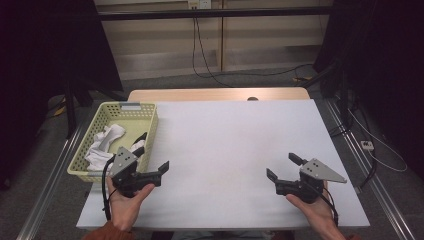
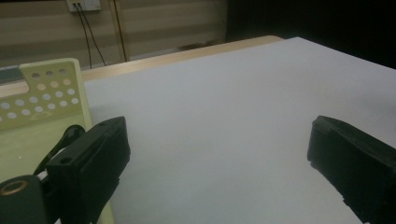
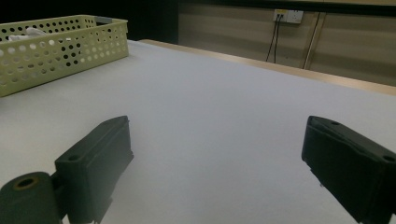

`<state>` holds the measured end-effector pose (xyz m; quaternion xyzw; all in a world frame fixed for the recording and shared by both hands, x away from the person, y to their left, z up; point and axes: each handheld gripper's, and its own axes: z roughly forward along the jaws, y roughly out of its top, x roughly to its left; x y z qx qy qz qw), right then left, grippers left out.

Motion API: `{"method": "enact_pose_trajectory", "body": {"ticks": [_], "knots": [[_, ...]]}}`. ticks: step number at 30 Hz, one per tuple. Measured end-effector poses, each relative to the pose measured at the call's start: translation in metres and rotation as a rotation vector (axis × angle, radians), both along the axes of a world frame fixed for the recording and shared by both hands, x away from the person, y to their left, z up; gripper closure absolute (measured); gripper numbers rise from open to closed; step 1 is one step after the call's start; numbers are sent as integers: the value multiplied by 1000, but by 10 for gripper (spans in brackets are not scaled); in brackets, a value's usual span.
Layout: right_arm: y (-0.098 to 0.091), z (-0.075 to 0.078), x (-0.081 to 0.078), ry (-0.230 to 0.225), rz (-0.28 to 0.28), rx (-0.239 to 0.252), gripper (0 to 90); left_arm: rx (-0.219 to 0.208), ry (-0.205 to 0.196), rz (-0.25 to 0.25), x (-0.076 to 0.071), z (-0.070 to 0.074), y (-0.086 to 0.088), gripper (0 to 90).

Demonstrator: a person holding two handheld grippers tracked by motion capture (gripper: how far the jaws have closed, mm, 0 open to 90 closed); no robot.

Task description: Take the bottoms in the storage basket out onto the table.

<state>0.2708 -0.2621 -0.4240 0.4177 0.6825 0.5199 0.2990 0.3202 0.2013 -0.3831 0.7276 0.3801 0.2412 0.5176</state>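
The left tool (image 1: 152, 161) hangs wide open and empty just beside the yellow-green basket (image 1: 150, 120), over the counter (image 1: 225, 145). The right tool (image 1: 283, 167), also spread and empty, sits well apart from the basket. This looks like the approach: next, the left tool should swing over the rim to the white cloth (image 1: 105, 142) lying inside.

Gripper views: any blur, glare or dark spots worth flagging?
Left gripper view: dim, near fingers soft, basket corner slightly blurred. Right gripper view: sharper on the basket, fingers soft, no glare. High view: table evenly lit, room edges black.
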Motion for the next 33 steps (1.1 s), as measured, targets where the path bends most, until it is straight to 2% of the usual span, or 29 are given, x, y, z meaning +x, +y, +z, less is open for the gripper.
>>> {"method": "enact_pose_trajectory", "body": {"ticks": [2,6,9,13,18,22,25,28,30,33], "knots": [[0,0,0,7,0,6,82,-11,0,0,0,2,1,65],[2,0,1,6,6,3,82,2,-8,9,0,8,4,63],[3,0,2,5,7,3,82,27,-8,12,1,11,8,57],[5,0,2,7,11,4,82,33,8,23,2,16,15,54],[6,0,2,6,15,0,82,24,7,30,2,21,24,54],[5,1,2,6,16,5,82,15,25,29,4,27,31,56],[6,1,2,1,19,3,82,12,9,45,5,32,37,57],[7,1,2,1,25,-2,83,22,15,42,6,35,40,63],[8,1,2,1,30,-6,84,35,11,59,8,38,46,69],[8,1,2,3,29,-7,84,33,28,86,13,44,56,68]]}}
